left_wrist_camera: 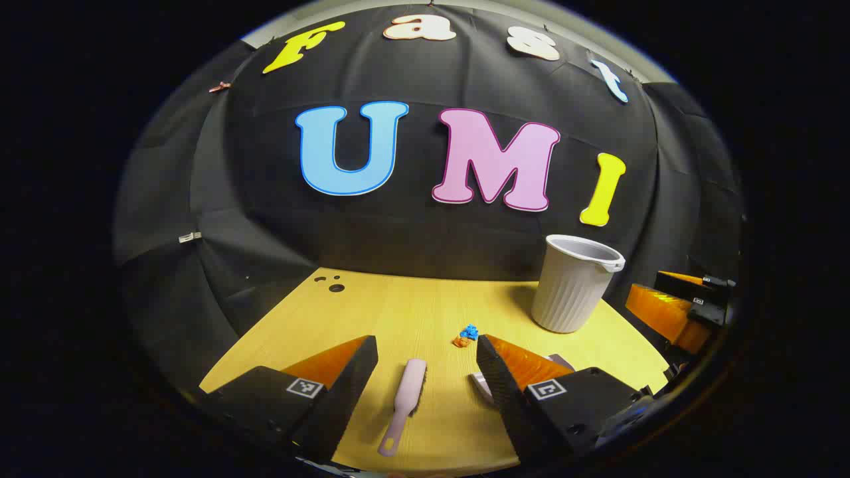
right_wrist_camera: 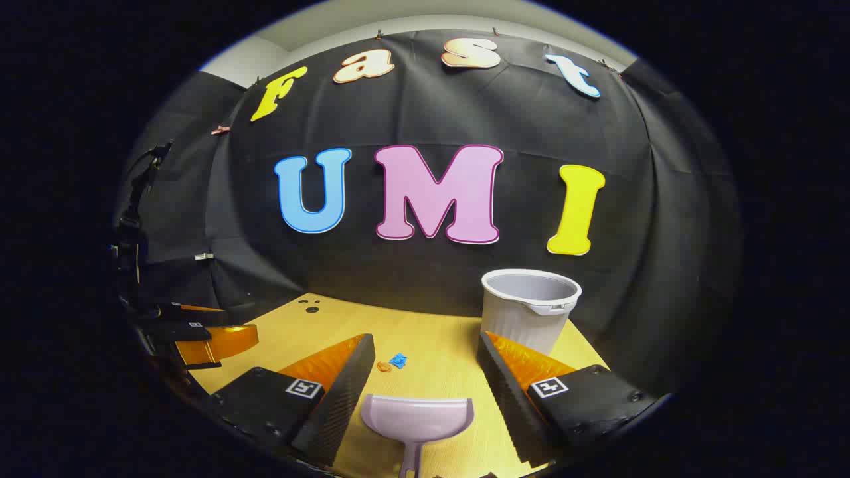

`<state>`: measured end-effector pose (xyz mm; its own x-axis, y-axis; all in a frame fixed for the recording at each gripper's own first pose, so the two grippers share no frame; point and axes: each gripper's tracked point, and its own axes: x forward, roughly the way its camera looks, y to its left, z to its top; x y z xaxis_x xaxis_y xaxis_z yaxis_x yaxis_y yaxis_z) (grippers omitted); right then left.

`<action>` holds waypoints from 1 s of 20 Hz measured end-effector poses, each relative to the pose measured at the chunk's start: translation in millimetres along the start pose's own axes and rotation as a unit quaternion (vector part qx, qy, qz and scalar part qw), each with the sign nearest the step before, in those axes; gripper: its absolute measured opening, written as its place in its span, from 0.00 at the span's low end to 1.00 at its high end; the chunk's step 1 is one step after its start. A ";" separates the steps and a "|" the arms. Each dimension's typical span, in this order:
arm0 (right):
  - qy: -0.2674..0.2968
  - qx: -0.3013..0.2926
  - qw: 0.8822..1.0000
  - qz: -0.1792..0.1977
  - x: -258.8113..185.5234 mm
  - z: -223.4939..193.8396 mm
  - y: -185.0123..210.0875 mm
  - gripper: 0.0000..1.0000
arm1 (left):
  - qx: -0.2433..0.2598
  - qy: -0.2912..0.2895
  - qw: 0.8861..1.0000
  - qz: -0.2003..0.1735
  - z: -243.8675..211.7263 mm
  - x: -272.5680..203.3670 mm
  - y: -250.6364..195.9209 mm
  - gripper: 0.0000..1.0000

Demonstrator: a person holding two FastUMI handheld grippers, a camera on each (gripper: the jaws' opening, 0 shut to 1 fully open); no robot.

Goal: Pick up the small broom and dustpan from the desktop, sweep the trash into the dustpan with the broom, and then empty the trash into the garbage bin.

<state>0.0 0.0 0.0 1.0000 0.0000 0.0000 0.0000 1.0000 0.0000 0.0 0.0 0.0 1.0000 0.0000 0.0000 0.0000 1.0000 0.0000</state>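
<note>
In the left gripper view, the left hand-held gripper point(left_wrist_camera: 425, 372) hangs low over the tabletop point(left_wrist_camera: 398, 305) with its fingers spread apart and nothing between them but air. The broom point(left_wrist_camera: 404, 405) lies flat on the tabletop in the gap between those fingers, untouched, its handle end nearer the camera. Just past it sits the trash point(left_wrist_camera: 466, 336), a small blue and orange clump, close to the right finger's tip. The bin point(left_wrist_camera: 574, 282) stands upright farther back on the right. The other gripper shows at the far right edge.

In the right gripper view, the right hand-held gripper point(right_wrist_camera: 425, 372) is likewise spread wide and holds nothing. The dustpan point(right_wrist_camera: 417, 418) rests on the tabletop between its fingers, mouth facing away, handle toward the camera. The trash lies just beyond the dustpan, and the bin stands behind the right finger.
</note>
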 end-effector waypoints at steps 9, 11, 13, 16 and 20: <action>0.008 0.010 1.000 -0.010 8.1 -5.3 -6.4 0.98 | -0.010 0.037 0.999 0.000 -20.5 7.1 9.8 0.95; 0.011 0.009 1.000 -0.014 10.3 -8.5 -9.0 0.98 | -0.018 0.044 0.999 0.000 -25.2 9.0 12.3 0.95; 0.017 0.009 1.000 -0.014 12.7 -12.3 -8.3 0.98 | -0.018 0.050 0.999 -0.004 -28.5 12.4 12.4 0.95; 0.024 0.007 1.000 -0.016 16.0 -17.0 -8.6 0.98 | -0.011 0.067 0.998 -0.019 -40.2 18.9 12.4 0.96; 0.033 0.003 0.999 -0.020 20.0 -22.2 -9.1 0.98 | -0.007 0.116 0.993 -0.025 -68.8 32.8 20.5 0.95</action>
<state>20.0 -9.1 -22.2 0.9970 -0.0405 -0.0658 0.0409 0.9992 0.0043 32.8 20.5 -68.8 0.9718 -0.0512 -0.2300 0.0479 0.9986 -0.0203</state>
